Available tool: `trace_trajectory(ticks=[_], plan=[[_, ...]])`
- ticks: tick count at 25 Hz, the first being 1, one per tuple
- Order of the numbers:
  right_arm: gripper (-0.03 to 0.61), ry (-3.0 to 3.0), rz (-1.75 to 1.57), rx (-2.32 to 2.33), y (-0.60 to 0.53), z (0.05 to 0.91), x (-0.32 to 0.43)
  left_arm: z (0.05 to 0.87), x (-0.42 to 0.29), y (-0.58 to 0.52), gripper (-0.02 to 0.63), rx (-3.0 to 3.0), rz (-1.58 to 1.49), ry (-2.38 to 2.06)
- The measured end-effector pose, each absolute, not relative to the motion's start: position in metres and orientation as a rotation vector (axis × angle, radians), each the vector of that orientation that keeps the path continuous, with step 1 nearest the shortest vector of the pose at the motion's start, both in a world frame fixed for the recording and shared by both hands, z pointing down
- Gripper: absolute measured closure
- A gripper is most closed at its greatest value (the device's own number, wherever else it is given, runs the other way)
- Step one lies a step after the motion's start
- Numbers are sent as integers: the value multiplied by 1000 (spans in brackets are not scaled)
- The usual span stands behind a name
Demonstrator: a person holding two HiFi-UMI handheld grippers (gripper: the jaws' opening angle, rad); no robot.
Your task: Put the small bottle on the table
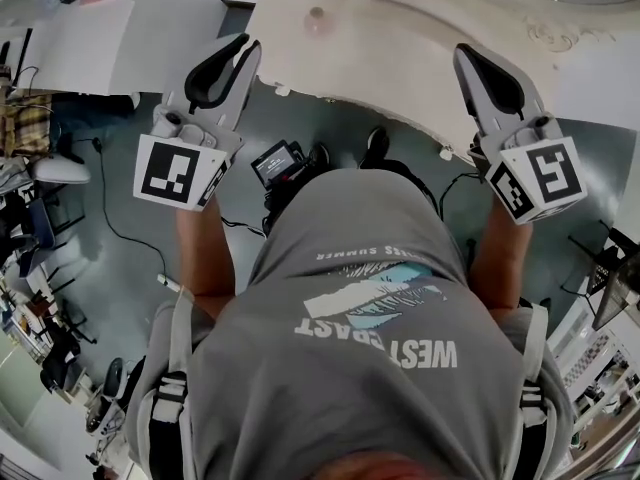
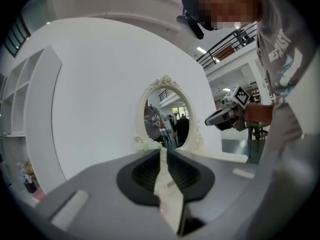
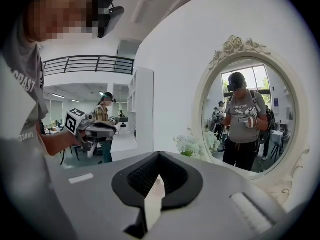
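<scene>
Head view, 10 o'clock: left tool (image 1: 243, 46), jaws pressed together, nothing between them. 2 o'clock: right tool (image 1: 466, 56), jaws likewise together, empty. 12 o'clock: small bottle (image 1: 316, 15) standing on the white surface (image 1: 400, 68), apart from both tools.

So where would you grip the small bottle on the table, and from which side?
Probably the bottle round its body, jaws level, coming in from the table's near edge: it seems to stand upright close to that edge. The left gripper is nearer; its shut jaws must open first.
</scene>
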State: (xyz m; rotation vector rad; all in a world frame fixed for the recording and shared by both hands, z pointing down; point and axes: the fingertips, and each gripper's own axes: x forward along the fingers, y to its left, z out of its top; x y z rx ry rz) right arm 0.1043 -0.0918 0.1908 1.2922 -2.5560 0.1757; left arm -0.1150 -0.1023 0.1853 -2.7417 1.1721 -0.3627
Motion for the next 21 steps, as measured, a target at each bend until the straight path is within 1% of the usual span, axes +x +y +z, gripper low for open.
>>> trace_trajectory(ticks=[10, 21], plan=[[578, -2556, 153, 1307, -80, 181, 93, 183, -116, -79, 572, -2765, -410, 1093], [578, -2530, 172, 1328, -76, 186, 95, 183, -115, -82, 572, -2777, -402, 1057]])
